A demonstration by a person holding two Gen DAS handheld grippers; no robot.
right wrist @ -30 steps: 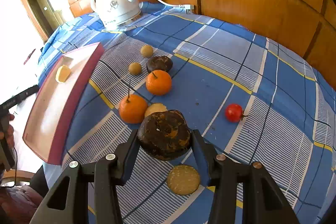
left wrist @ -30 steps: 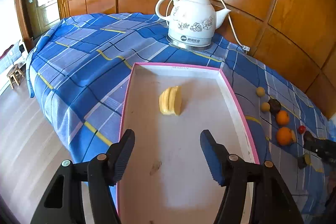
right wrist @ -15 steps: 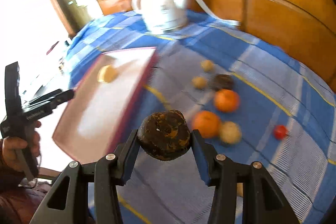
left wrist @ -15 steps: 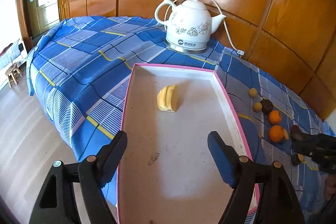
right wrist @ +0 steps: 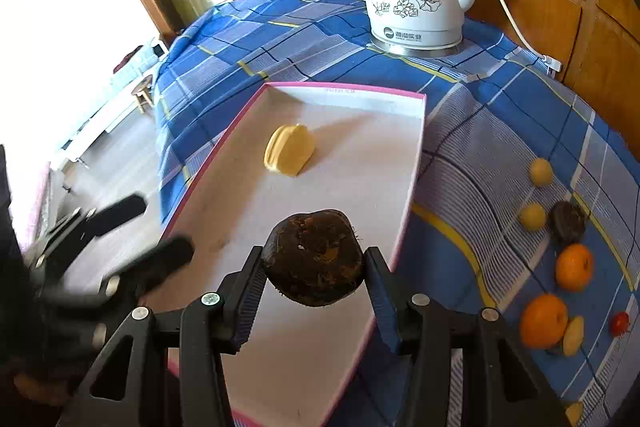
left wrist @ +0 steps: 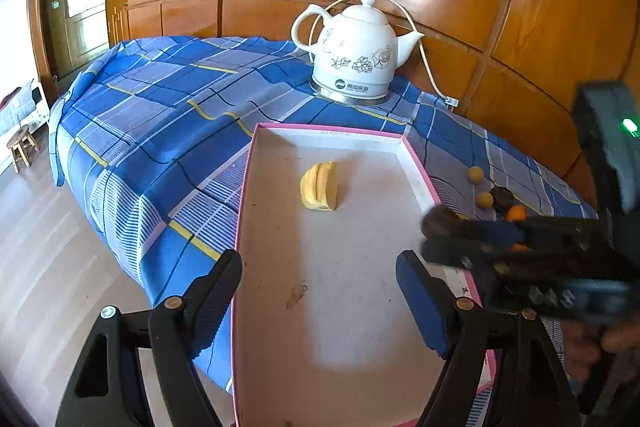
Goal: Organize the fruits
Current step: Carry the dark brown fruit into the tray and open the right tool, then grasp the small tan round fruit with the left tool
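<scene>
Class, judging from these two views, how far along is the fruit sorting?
Done: one yellow fruit piece lies in the pink-rimmed white tray. In hand: the right gripper holds a dark brown round fruit over the tray. Left: oranges, small yellow fruits and a red one remain on the blue plaid cloth.

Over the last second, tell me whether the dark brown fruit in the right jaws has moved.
Yes. The dark brown fruit, clamped in the right gripper, was lifted off the cloth beside the oranges and carried left; it now hangs over the pink-rimmed tray.

Right gripper (left wrist: 436,235) blurred at right of left view, hiding oranges (left wrist: 516,213); left gripper (right wrist: 152,231) blurred lower left; tray (right wrist: 416,163) cut by bottom edge.
</scene>
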